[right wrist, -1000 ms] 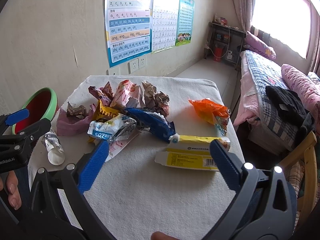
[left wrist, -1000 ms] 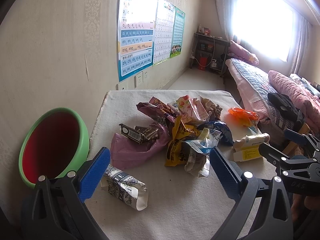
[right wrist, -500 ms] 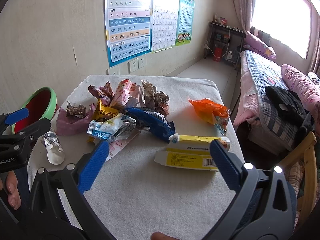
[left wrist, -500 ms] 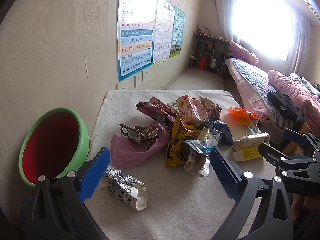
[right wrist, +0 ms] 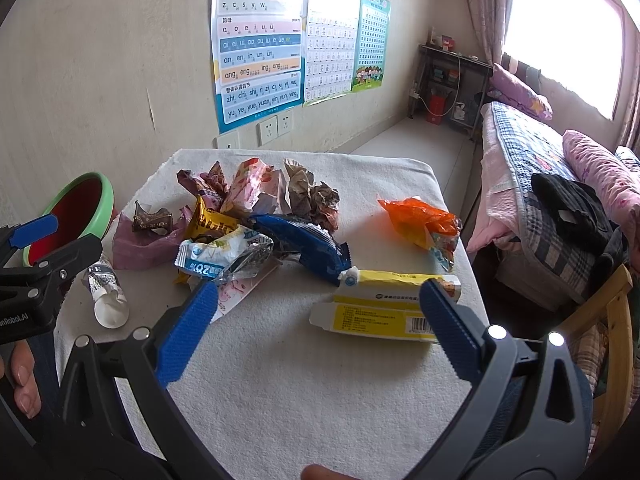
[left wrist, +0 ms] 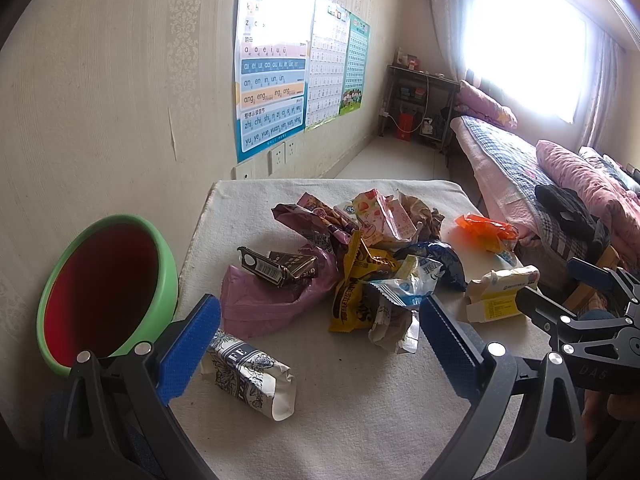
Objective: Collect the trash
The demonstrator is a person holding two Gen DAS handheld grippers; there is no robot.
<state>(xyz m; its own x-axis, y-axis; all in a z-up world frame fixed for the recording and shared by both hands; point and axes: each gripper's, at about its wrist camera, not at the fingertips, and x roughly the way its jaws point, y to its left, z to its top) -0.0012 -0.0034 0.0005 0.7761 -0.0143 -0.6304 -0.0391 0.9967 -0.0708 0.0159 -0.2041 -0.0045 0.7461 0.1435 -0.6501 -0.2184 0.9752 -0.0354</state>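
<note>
Wrappers and packets lie heaped on the cloth-covered worktop (left wrist: pixel 360 400), none of them in either gripper. Both are empty with blue pads spread wide: the left gripper (left wrist: pixel 316 336) hangs over the near left part of the worktop, and the right gripper (right wrist: pixel 316 320) over the near right part.

Just beside the left gripper's left pad lies a crumpled blue-and-white patterned paper cup (left wrist: pixel 252 372) on its side. Beyond it a pink plastic bag (left wrist: pixel 272 304) carries a dark brown wrapper (left wrist: pixel 280 268). A yellow snack packet (left wrist: pixel 356 292), a blue packet (right wrist: pixel 304 244) and a silver-and-blue wrapper (right wrist: pixel 220 256) are piled touching in the middle. An orange bag (right wrist: pixel 420 216) lies apart to the right. A flattened yellow-and-white carton (right wrist: pixel 380 308) sits between the right gripper's pads in that view.

A green basin (left wrist: pixel 104 292) with a red inside stands off the worktop's left edge, against the wall.
</note>
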